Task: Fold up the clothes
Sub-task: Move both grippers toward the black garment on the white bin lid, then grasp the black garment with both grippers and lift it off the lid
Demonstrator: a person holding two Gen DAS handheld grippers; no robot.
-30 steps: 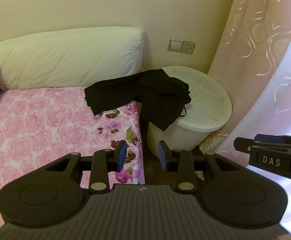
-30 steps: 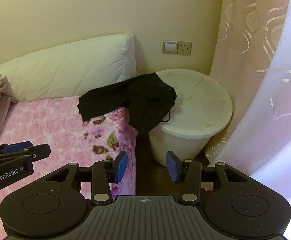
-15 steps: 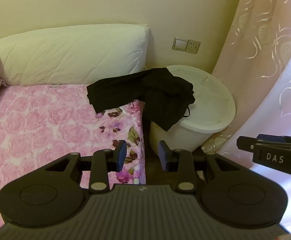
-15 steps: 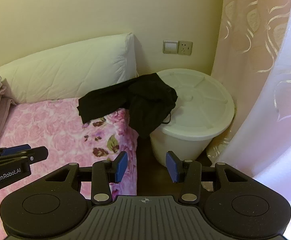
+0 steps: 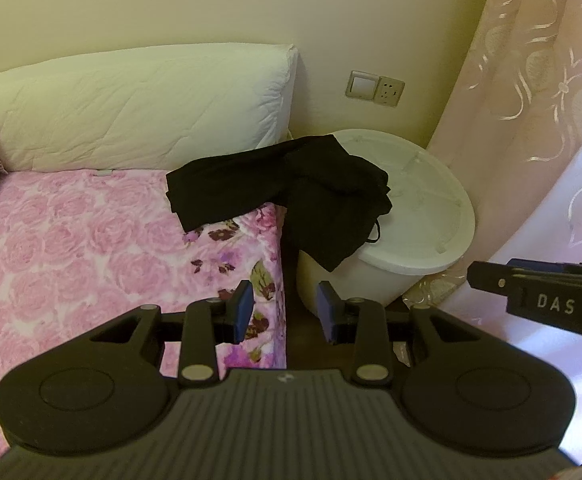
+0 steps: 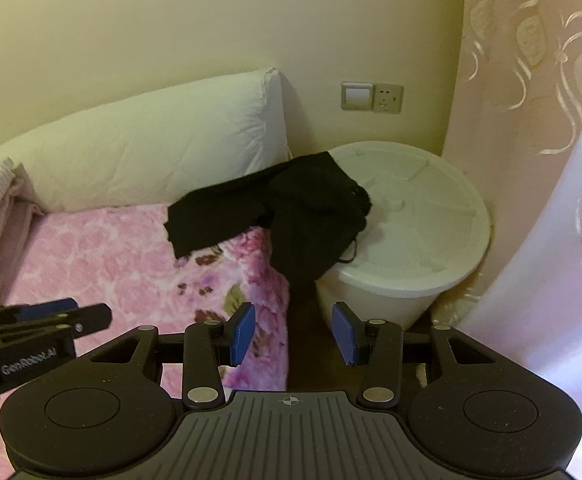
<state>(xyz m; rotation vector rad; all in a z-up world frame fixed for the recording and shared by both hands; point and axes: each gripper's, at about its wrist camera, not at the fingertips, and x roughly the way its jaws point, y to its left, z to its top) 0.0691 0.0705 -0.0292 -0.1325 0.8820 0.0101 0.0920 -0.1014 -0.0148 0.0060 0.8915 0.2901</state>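
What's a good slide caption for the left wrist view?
Open left gripper approaches a black garment draped from bed onto a white bin.

Open air ahead; narrow gap between bed (image 5: 91, 248) edge and white bucket (image 5: 423, 216), bridged by black garment (image 5: 291, 192).

A bed (image 5: 71, 248) covered in a pink rose-print sheet filled the left of the room. A long white pillow (image 5: 139, 108) stood propped against the cream wall (image 5: 211, 4) at its head. Just beside the bed's corner sat a round white lidded tub (image 5: 423, 216). Above it, a light switch and socket plate (image 5: 375, 89) was fixed to the wall. Pink patterned curtains (image 5: 531, 92) hung on the right.
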